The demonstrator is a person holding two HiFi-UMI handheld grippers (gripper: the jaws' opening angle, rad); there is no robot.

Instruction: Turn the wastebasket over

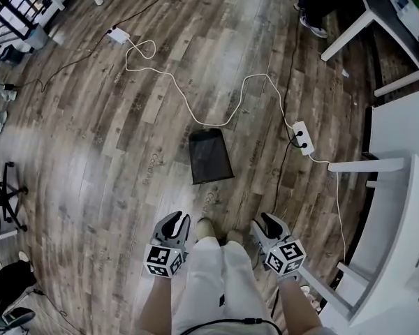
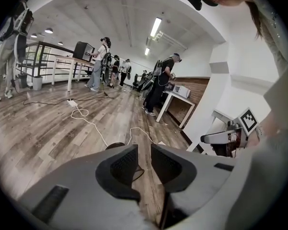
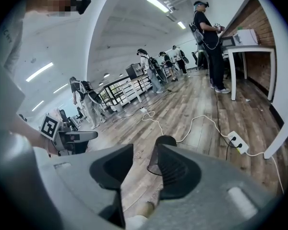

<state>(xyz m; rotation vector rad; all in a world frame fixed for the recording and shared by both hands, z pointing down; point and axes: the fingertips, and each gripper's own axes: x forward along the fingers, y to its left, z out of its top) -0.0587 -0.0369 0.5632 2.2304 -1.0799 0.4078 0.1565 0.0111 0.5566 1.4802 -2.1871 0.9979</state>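
Observation:
A black mesh wastebasket (image 1: 211, 155) lies on the wooden floor a short way ahead of my feet, apparently on its side with its mouth toward me. My left gripper (image 1: 176, 218) and right gripper (image 1: 267, 220) hang low on either side of my legs, short of the basket and not touching it. Each has a gap between its jaws with nothing held. The left gripper view shows the left gripper (image 2: 144, 152) with the basket (image 2: 114, 146) peeking over its left jaw. Seen past the right gripper (image 3: 144, 153), the basket (image 3: 164, 142) sits just beyond its jaws.
A white cable (image 1: 174, 82) snakes across the floor behind the basket to a power strip (image 1: 302, 137) on the right. White furniture (image 1: 398, 208) stands close at the right, a desk (image 1: 366, 19) at the far right, an office chair (image 1: 3, 194) at the left. People (image 2: 103, 61) stand far off.

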